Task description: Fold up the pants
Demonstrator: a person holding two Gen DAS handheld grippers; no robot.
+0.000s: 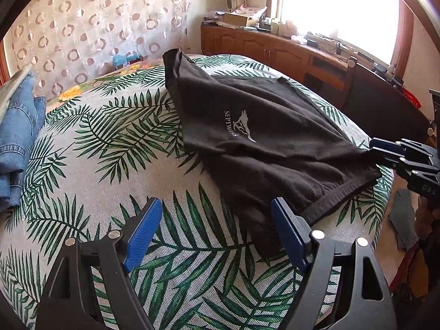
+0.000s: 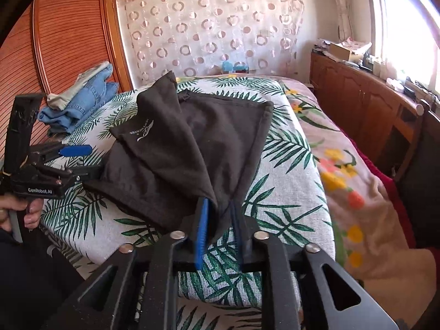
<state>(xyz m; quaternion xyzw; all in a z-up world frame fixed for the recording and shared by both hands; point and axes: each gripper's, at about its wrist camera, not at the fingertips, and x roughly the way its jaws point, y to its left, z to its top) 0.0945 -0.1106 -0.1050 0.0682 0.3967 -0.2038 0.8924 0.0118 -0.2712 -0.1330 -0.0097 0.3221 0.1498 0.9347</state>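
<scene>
Black pants (image 1: 261, 137) with a white logo lie partly folded on the palm-leaf bed cover (image 1: 110, 137). My left gripper (image 1: 217, 220) is open just above the cover, and the near hem corner of the pants reaches in beside its right pad (image 1: 288, 233). In the right wrist view the pants (image 2: 170, 148) run to my right gripper (image 2: 220, 228). A bunched corner of them sits between its fingers, which stand a little apart and do not pinch it. That gripper shows at the pants' right corner (image 1: 385, 151) in the left wrist view. The left gripper (image 2: 90, 162) is at the pants' left edge.
Folded jeans (image 2: 82, 101) are stacked at the bed's far left, also (image 1: 19, 137). A floral blanket (image 2: 343, 178) covers the right side of the bed. A wooden cabinet (image 1: 261, 46) runs under the window. A person's hand (image 2: 27, 211) holds the left gripper's handle.
</scene>
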